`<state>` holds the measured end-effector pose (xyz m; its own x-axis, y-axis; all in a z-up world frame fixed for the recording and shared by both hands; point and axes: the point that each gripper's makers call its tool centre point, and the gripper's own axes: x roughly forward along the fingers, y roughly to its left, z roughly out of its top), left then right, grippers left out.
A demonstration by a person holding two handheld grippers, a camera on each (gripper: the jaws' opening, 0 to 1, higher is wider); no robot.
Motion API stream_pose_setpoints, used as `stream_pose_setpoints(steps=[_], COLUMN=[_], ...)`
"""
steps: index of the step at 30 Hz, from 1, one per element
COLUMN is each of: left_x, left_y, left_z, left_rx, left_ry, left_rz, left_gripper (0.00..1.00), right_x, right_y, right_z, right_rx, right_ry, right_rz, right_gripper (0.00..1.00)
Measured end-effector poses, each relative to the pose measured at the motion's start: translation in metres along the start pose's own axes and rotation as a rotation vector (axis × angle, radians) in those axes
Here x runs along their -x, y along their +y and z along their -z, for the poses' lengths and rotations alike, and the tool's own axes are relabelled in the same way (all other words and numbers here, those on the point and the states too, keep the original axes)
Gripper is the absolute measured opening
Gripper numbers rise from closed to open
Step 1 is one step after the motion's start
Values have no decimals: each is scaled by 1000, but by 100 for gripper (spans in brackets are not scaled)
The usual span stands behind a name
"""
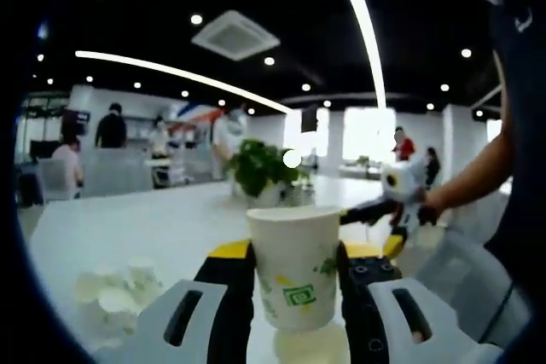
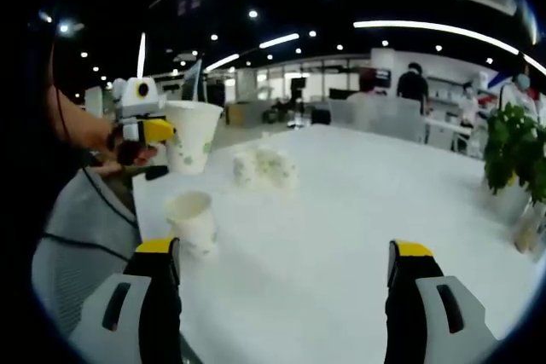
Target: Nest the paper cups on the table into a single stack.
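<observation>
Left gripper view: the left gripper (image 1: 297, 283) is clamped on a paper cup (image 1: 294, 266), one finger on each side of the wall below the rim; cup upright, mouth up, held above the table (image 1: 153, 219). Off to the outer side of the left finger, a cluster of cups (image 1: 115, 287) sits on the table, details blurred. Beyond the right finger the right gripper (image 1: 388, 210) is visible with a hand on it. Right gripper view: the right gripper (image 2: 281, 296) has its fingers spread wide, nothing between them. Just ahead of the left finger a single cup (image 2: 192, 221) stands upright on the table; farther ahead, between the fingers' lines, the cluster of cups (image 2: 264, 166). The held cup (image 2: 192, 135) shows in the left gripper (image 2: 153, 130), raised, well apart from the single cup. Judgement: cups are light, thin-walled, easily crushed; they probably tip at a nudge. Best hold is mid-wall, light squeeze, avoiding the rim, so nesting stays free.
</observation>
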<state>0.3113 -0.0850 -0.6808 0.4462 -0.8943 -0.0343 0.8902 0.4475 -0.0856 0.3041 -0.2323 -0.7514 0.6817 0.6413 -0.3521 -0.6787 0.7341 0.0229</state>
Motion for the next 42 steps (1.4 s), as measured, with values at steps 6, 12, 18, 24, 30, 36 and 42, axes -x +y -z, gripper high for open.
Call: stream_pose_setpoints(steps=[6,12,18,24,30,36,42], left_x=[-3,-6,-6,-7,-6,-2,1], left_y=[-4,-5,-7,-9,-8,-8,-9], left_z=[14,29,39,49,56,65,74], left_rx=[-2,-6,7,-6,-5,-4,-7], left_ry=[21,49,65,96,124,152,178], left_rz=[10,17,18,21,19,14,14], left_gripper=[37,36,36,37,37,37,38], right_x=[-1,0,3,4,3,2,1], right_y=[1,2,2,2,3,6,7], right_z=[1,0,3,6,6,8,10], right_rx=[-3,-6,-11,-14,-18,-22,-20], right_ry=[2,1,4,8,8,10,14], right_rz=[-2,-1,3,5,4,0,-5], right_gripper=[100,100,100,100,99,99,99])
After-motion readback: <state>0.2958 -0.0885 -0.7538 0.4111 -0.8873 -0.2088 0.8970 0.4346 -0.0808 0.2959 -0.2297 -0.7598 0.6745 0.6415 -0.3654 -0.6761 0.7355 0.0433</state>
